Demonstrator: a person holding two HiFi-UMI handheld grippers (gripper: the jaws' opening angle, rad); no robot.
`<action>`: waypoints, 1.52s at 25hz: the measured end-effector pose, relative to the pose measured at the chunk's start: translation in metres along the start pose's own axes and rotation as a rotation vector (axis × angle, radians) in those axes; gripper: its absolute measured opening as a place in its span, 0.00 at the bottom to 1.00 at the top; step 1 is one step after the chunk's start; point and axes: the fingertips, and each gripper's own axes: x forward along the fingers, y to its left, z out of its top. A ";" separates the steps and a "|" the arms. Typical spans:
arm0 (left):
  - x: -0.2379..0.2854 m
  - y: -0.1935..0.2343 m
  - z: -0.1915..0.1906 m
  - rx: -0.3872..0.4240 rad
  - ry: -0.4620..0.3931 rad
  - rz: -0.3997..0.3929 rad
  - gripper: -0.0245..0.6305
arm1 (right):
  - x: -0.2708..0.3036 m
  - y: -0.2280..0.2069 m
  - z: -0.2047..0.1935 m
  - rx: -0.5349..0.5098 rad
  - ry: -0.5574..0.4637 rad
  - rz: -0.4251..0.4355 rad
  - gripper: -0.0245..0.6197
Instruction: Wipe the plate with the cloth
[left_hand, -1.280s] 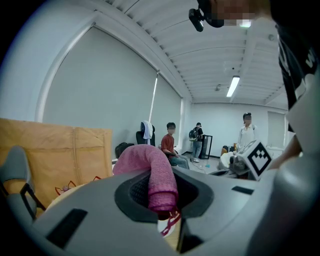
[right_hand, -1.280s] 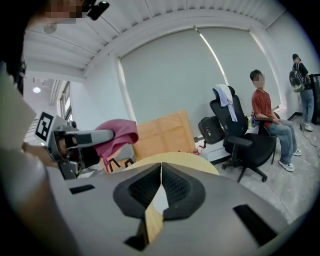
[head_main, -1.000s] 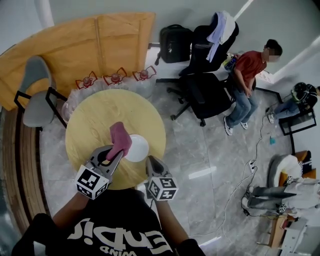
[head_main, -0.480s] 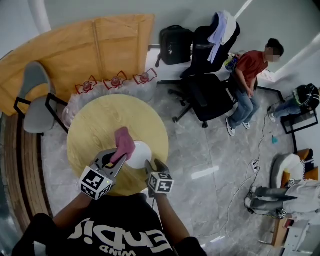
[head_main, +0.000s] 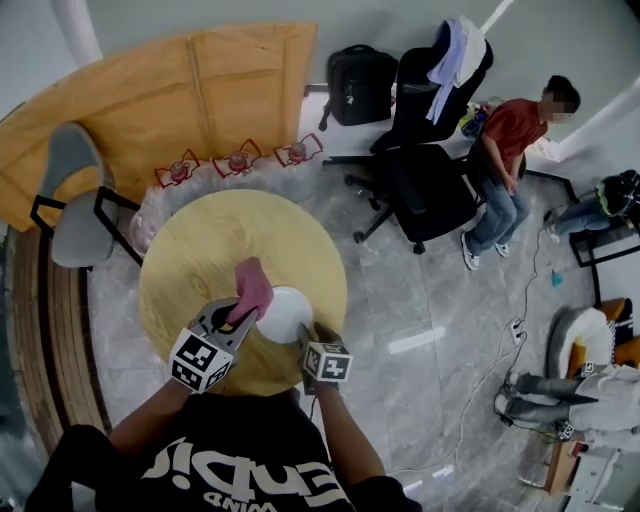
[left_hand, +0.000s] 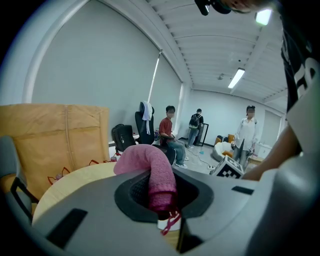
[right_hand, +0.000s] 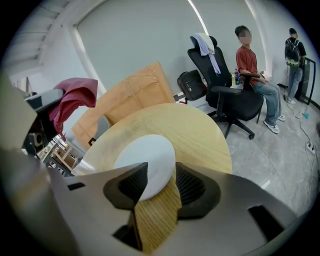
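A white plate (head_main: 287, 312) lies on the round wooden table (head_main: 200, 255), near its front edge. My left gripper (head_main: 238, 317) is shut on a pink cloth (head_main: 252, 287), which stands up out of the jaws and droops over the plate's left edge. In the left gripper view the cloth (left_hand: 152, 172) fills the gap between the jaws of that gripper (left_hand: 162, 200). My right gripper (head_main: 311, 333) is at the plate's near right rim. Its jaws have just been opening. In the right gripper view that gripper (right_hand: 161, 172) is open, with the near rim of the plate (right_hand: 145, 157) between the pads.
A grey chair (head_main: 75, 200) stands left of the table, with a curved wooden partition (head_main: 150, 90) behind it. Three red-framed items (head_main: 238, 160) sit past the table's far edge. To the right are black office chairs (head_main: 430, 190), a backpack (head_main: 358, 85) and a seated person (head_main: 505, 160).
Both grippers have sunk toward the table. The right one has tipped downward and come to the plate's near rim. The cloth, still in the left gripper, hangs lower at the plate's left edge.
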 end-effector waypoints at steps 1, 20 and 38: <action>0.002 0.002 -0.003 -0.002 0.009 0.000 0.12 | 0.002 -0.001 -0.001 0.001 0.005 -0.001 0.31; 0.054 0.021 -0.071 0.010 0.201 -0.020 0.12 | 0.019 -0.013 -0.008 0.014 0.070 -0.008 0.20; 0.098 0.019 -0.152 0.129 0.428 -0.047 0.12 | 0.019 -0.014 -0.008 0.021 0.066 0.008 0.20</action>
